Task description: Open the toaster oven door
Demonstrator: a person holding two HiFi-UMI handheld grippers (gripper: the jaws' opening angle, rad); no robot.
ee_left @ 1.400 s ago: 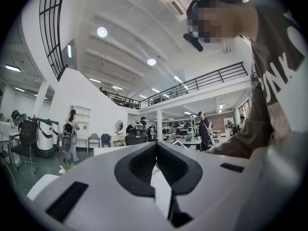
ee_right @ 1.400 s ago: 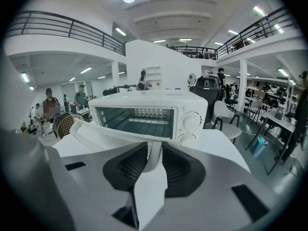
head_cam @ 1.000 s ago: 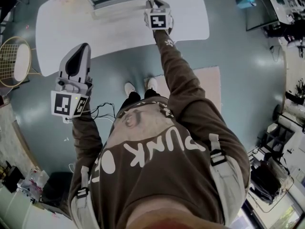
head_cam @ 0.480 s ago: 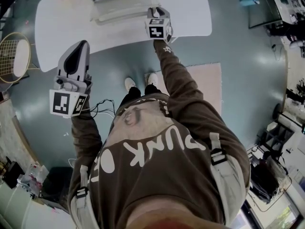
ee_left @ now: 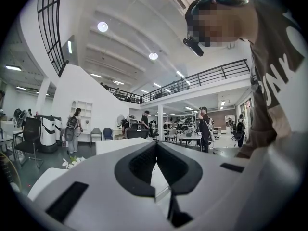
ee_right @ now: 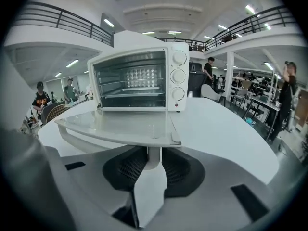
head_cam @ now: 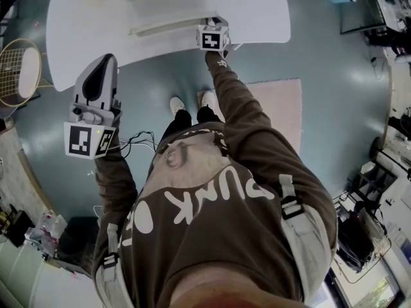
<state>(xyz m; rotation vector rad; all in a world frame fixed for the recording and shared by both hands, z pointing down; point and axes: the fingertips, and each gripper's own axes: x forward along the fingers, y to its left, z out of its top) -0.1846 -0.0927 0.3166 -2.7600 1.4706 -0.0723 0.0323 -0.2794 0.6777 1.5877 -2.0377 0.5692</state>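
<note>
A white toaster oven [ee_right: 139,78] stands on a white table [ee_right: 226,129]. Its glass door [ee_right: 120,126] hangs folded down, nearly flat, toward me. My right gripper [ee_right: 153,163] sits just under the door's front edge, its pads closed on the right end of the white door handle [ee_right: 153,153]. In the head view the right gripper [head_cam: 214,27] is at the door [head_cam: 170,21] near the table's front edge. My left gripper [head_cam: 104,63] is held away to the left over the floor, shut and empty. The left gripper [ee_left: 155,146] points out into the hall.
A round wire-frame chair [head_cam: 19,76] stands left of the table [head_cam: 83,24]. A pink rug [head_cam: 276,108] and cables [head_cam: 138,140] lie on the floor by the person's feet. Desks and several people fill the hall behind.
The right gripper has pulled back toward the person, and the door has swung further down to nearly flat. The left gripper has barely moved.
</note>
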